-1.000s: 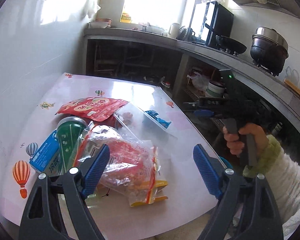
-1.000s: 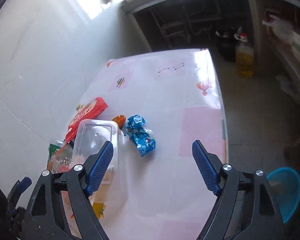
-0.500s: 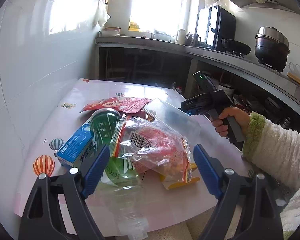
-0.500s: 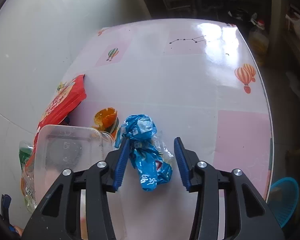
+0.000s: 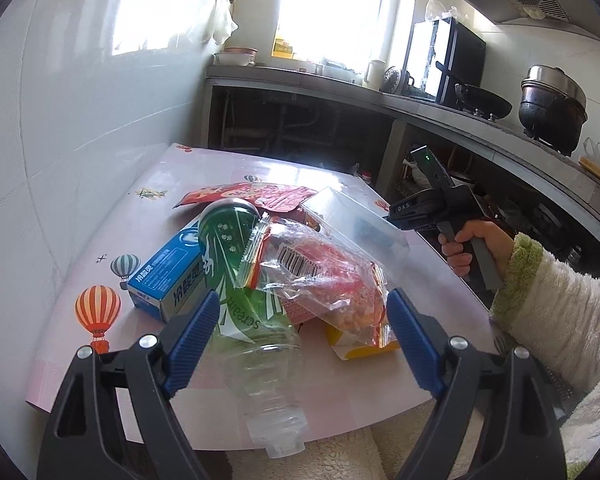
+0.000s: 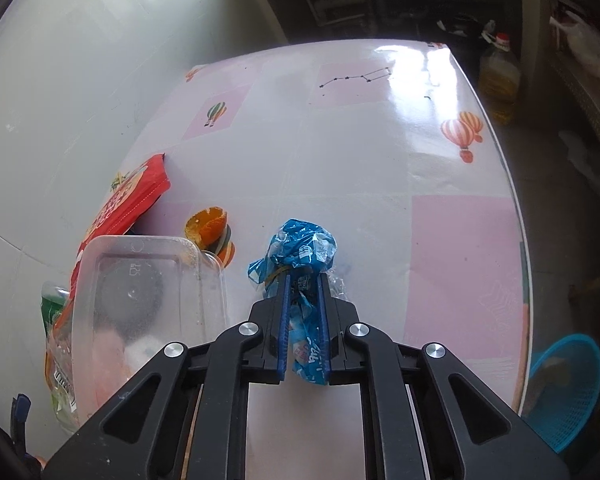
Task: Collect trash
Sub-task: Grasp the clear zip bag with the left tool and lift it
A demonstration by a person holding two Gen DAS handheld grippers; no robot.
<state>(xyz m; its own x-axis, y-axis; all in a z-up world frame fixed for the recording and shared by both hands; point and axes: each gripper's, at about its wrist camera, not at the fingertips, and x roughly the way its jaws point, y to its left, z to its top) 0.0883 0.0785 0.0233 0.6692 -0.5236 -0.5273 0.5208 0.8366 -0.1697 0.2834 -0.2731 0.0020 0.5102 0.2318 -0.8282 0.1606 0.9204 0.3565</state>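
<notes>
On the pink balloon-print table (image 6: pixel 380 168) almost all the rubbish is yet to be collected, so by my reckoning the job has barely begun: only one piece is in hand. The right gripper (image 6: pixel 303 280) has just been closing and its blue pads now pinch a crumpled blue wrapper (image 6: pixel 304 256), which seems not yet lifted off the tabletop. The left gripper (image 5: pixel 303 312) hangs with its jaws wide apart and nothing between the pads, aimed at the heap beyond it. That heap holds a clear plastic bottle (image 5: pixel 256 320) with a green label reading "Scream", a blue box (image 5: pixel 168 276) printed with white characters I cannot make out, a clear bag (image 5: pixel 320 276) with red print and a barcode, a red packet (image 5: pixel 248 196), a clear plastic tub (image 6: pixel 148 292) and a bit of orange peel (image 6: pixel 212 232). The right gripper's body carries the letters "DAS". Down beside the table stands a blue basket (image 6: pixel 568 392), likely where the rubbish is bound, though nothing shows that for certain
</notes>
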